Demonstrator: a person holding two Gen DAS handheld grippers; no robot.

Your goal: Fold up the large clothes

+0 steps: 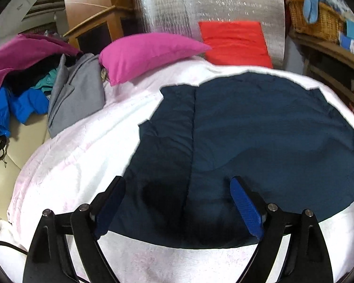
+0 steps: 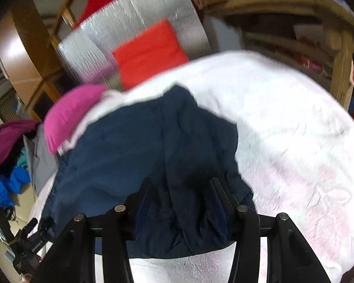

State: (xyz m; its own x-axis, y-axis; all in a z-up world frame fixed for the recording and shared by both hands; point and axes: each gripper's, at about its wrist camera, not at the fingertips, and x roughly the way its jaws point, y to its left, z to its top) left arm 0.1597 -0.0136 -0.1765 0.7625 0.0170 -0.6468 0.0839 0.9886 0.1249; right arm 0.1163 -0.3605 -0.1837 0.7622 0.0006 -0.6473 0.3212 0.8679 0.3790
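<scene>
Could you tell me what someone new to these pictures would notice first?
The dark navy garment spread flat on the white blanket dominates both views. Behind it, a bright pink pillow lies at the blanket's far left edge, beside an orange-red cushion leaning on a silver foil panel. The left claw hovers open over the garment's near hem.

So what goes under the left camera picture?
Open left gripper over the navy garment on a white blanket.
</scene>
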